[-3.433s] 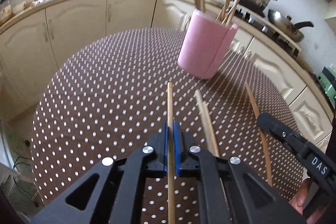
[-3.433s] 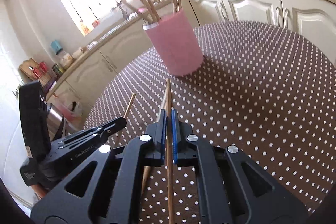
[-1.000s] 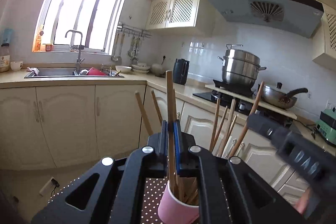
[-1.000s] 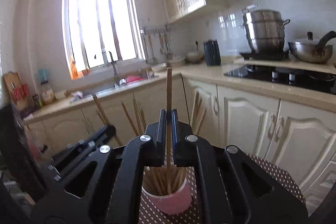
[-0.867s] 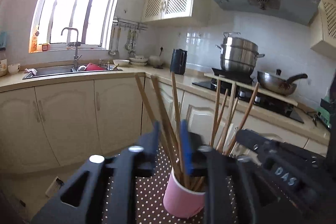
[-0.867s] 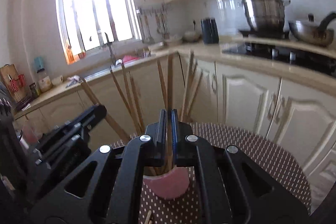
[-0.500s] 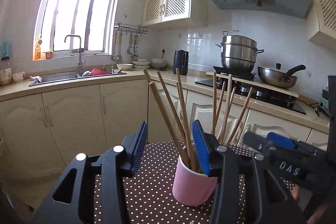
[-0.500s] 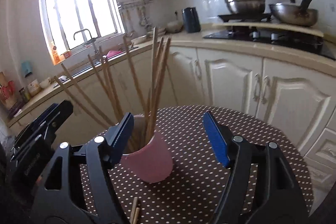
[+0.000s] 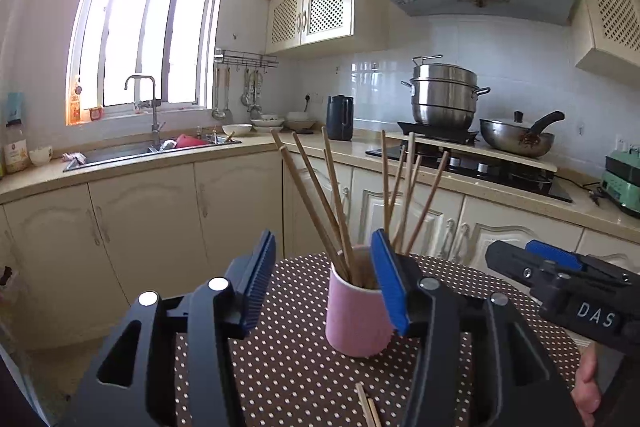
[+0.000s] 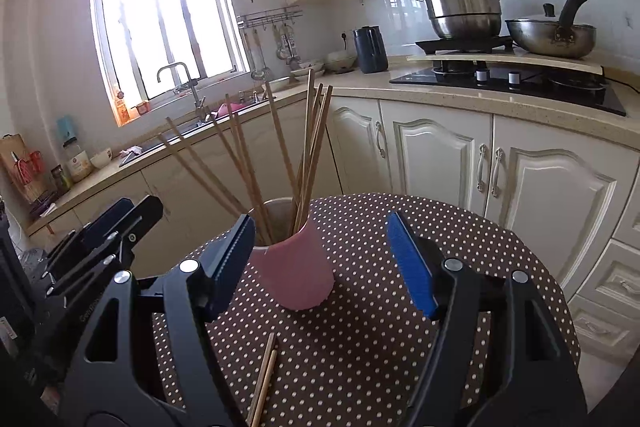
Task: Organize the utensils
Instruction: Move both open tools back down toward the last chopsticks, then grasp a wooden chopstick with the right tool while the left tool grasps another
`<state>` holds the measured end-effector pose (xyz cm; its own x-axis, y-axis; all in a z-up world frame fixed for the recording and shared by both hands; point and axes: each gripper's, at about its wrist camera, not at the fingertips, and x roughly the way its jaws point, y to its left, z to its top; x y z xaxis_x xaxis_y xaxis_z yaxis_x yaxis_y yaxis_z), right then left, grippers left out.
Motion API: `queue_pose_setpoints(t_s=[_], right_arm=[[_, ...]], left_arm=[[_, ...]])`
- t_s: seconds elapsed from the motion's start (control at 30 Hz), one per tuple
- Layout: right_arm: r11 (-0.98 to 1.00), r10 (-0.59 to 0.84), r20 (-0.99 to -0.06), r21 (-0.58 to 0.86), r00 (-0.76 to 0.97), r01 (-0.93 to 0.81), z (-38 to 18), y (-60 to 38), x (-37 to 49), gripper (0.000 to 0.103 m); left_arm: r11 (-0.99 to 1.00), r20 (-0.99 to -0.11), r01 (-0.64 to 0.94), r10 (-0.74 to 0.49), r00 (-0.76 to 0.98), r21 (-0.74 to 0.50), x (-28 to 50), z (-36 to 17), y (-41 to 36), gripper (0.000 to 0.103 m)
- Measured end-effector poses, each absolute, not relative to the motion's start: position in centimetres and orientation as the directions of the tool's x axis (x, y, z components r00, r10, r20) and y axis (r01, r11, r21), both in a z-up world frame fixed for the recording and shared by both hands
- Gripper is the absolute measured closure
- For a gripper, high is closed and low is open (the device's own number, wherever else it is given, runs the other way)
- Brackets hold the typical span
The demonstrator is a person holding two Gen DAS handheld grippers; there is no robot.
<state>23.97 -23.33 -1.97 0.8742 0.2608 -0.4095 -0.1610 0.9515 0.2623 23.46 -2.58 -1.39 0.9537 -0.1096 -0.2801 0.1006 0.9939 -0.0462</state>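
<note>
A pink cup (image 9: 354, 315) (image 10: 292, 275) stands on the brown dotted table (image 9: 288, 367) (image 10: 460, 227) with several wooden chopsticks (image 9: 332, 195) (image 10: 308, 139) leaning in it. My left gripper (image 9: 324, 239) is short of the cup, its jaws opening, with nothing between the blue pads. My right gripper (image 10: 321, 223) is open wide and empty, also just short of the cup. Two loose chopsticks (image 9: 366, 407) (image 10: 264, 379) lie on the table under the grippers. Each gripper shows in the other's view: the right one (image 9: 560, 275) and the left one (image 10: 100, 231).
Cream cabinets (image 10: 440, 155) and a counter ring the table. A steamer pot (image 9: 444, 99) and a wok (image 9: 516, 137) sit on the stove, a dark kettle (image 9: 339, 117) near the corner, a sink (image 9: 132, 151) under the window. A person's hand (image 9: 588, 383) holds the right gripper.
Both grippers were shut on a chopstick above the cup. They have let go, the chopsticks now stand in the cup, and both grippers opened and drew back from it.
</note>
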Motion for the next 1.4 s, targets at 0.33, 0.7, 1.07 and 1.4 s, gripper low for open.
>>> queue_pose_setpoints(t_s=[0.33,0.7,1.07,1.4], right_arm=[[0.957,0.269,-0.547,0.247,0.793,-0.154,-6.5,-21.8,21.4,0.026],[0.967,0.254,-0.708,0.169,0.659,-0.192,-12.2,-18.2,20.2,0.026],[0.971,0.210,-0.784,0.100,0.584,-0.215,-14.8,-15.9,19.9,0.025],[0.982,0.161,-0.803,0.070,0.574,-0.178,-14.5,-15.7,21.2,0.033]], left_arm=[[0.987,-0.359,0.117,-0.150,0.921,-0.110,19.3,-4.3,-0.5,0.042],[0.988,-0.531,0.088,-0.145,0.835,-0.130,17.5,-9.9,1.5,0.042],[0.994,-0.626,0.050,-0.098,0.773,-0.094,15.8,-13.0,2.3,0.042],[0.993,-0.642,0.070,-0.117,0.758,-0.098,16.4,-13.1,1.9,0.042]])
